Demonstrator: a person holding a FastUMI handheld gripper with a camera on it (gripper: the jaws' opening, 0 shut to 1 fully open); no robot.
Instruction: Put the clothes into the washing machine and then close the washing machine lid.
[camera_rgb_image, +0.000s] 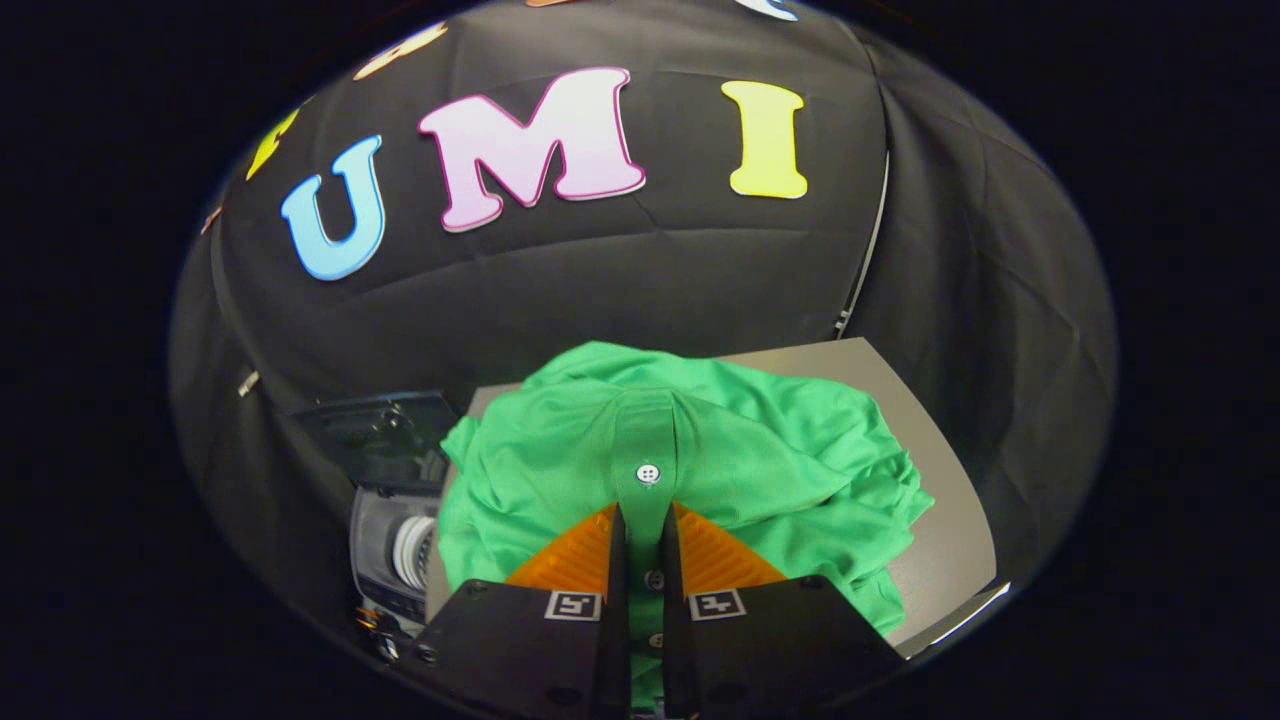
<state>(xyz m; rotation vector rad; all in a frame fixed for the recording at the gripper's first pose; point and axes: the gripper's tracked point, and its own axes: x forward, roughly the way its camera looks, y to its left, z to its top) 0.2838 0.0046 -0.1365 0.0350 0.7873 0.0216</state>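
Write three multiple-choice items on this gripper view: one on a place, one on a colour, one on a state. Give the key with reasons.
1. Where is the washing machine?
A. beside the grey table, lower than it
B. on the table
C. behind the shirt

2. What colour is the shirt?
A. blue
B. green
C. white

3. How is the gripper?
A. wide open above the shirt
B. shut on the shirt's button strip
C. holding the washing machine lid

Key: 1 A, the machine sits off the table's edge; 2 B, the cloth is green; 3 B, both fingers press the strip.
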